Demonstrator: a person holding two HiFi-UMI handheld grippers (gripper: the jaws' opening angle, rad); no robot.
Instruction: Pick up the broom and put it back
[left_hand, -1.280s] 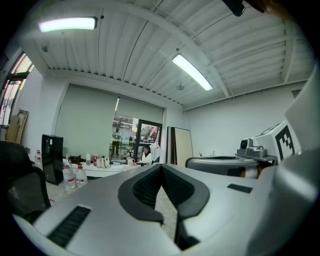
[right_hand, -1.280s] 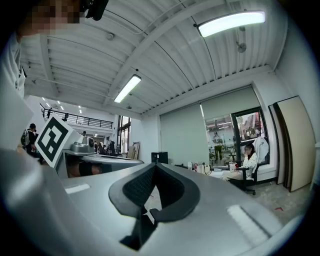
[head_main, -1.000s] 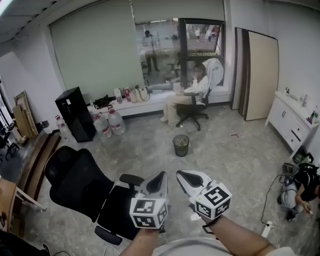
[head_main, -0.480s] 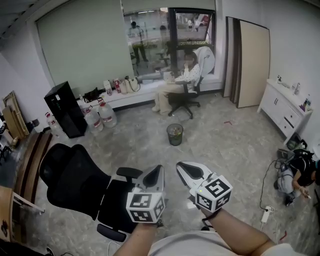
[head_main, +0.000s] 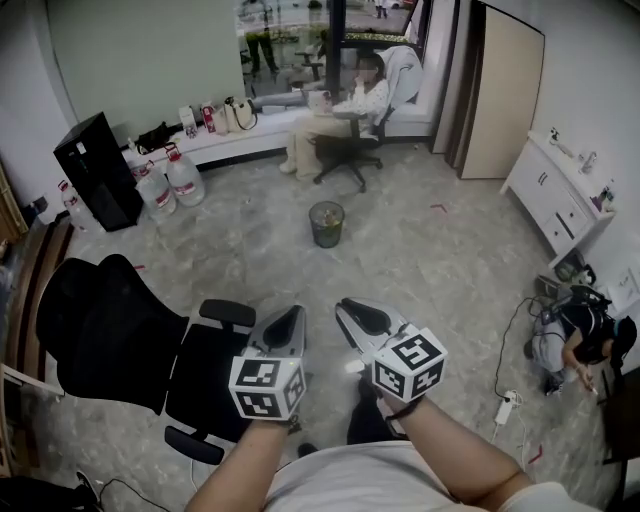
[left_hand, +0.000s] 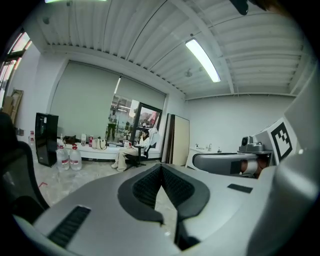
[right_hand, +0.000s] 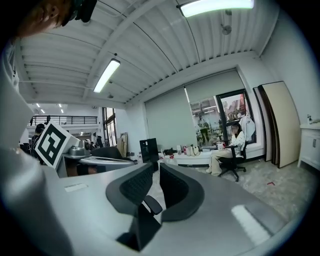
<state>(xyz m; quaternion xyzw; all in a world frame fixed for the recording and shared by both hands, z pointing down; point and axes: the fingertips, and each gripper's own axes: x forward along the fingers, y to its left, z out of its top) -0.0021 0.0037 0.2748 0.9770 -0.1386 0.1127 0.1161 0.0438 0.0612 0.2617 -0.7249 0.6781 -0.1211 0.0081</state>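
No broom shows in any view. Both grippers are held side by side in front of the person's body, above the floor, pointing roughly level into the room. My left gripper (head_main: 288, 318) has its fingertips touching at the tip (left_hand: 161, 166) and nothing between them. My right gripper (head_main: 352, 312) has a narrow gap between its pads (right_hand: 156, 169); its jaws are opening and nothing lies between them. The right gripper also appears at the right edge of the left gripper view, and the left gripper at the left edge of the right gripper view.
A black office chair (head_main: 110, 335) stands close at the left. A small bin (head_main: 326, 223) sits mid-floor. Beyond it a person sits on a chair (head_main: 345, 110) by the window. Water bottles (head_main: 185, 177), a black cabinet (head_main: 95, 170), a white cabinet (head_main: 555, 200) and a crouching person (head_main: 570, 340) line the edges.
Both grippers have sunk together, and the head view has tipped further down, so the room has slid up in the frame. The office chair now lies nearer the left gripper.
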